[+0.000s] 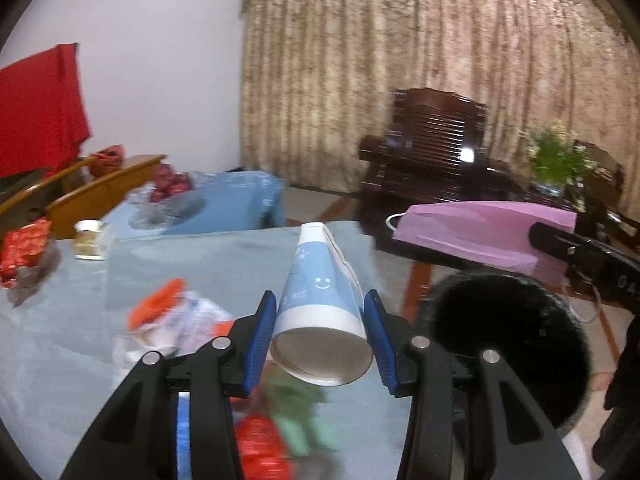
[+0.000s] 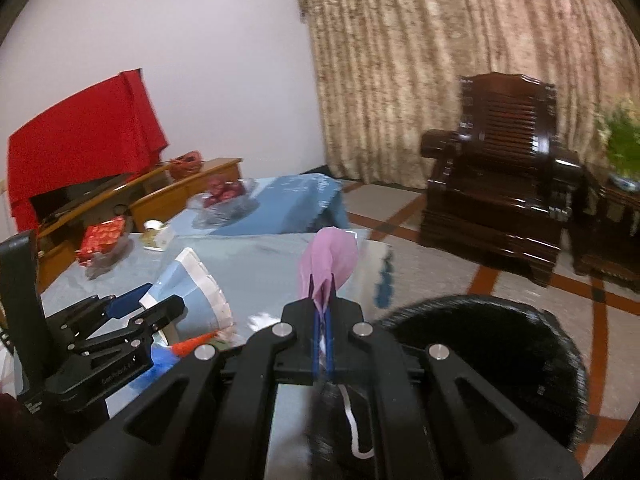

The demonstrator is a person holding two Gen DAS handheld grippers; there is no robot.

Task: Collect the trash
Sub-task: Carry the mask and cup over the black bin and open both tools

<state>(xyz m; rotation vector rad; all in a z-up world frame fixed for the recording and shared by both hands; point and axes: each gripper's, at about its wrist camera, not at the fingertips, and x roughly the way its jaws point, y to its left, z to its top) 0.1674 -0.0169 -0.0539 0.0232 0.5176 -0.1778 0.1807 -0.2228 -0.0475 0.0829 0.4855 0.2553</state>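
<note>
My left gripper (image 1: 322, 332) is shut on a blue and white paper cup (image 1: 320, 292), held above the table with its base toward the camera. The cup also shows in the right wrist view (image 2: 192, 292). My right gripper (image 2: 322, 300) is shut on a pink face mask (image 2: 330, 260), held over the black trash bin (image 2: 480, 360). The mask (image 1: 480, 232) and the bin (image 1: 508, 344) also show in the left wrist view, to the right of the cup. Crumpled wrappers (image 1: 176, 320) and red and green scraps (image 1: 280, 428) lie on the table below the left gripper.
A light blue cloth covers the table (image 1: 60, 340). On it stand a red packet (image 1: 24, 252), a small jar (image 1: 88, 238) and a glass dish of red fruit (image 1: 170, 194). A dark wooden armchair (image 2: 500, 176) and a green plant (image 2: 624, 140) stand at the right.
</note>
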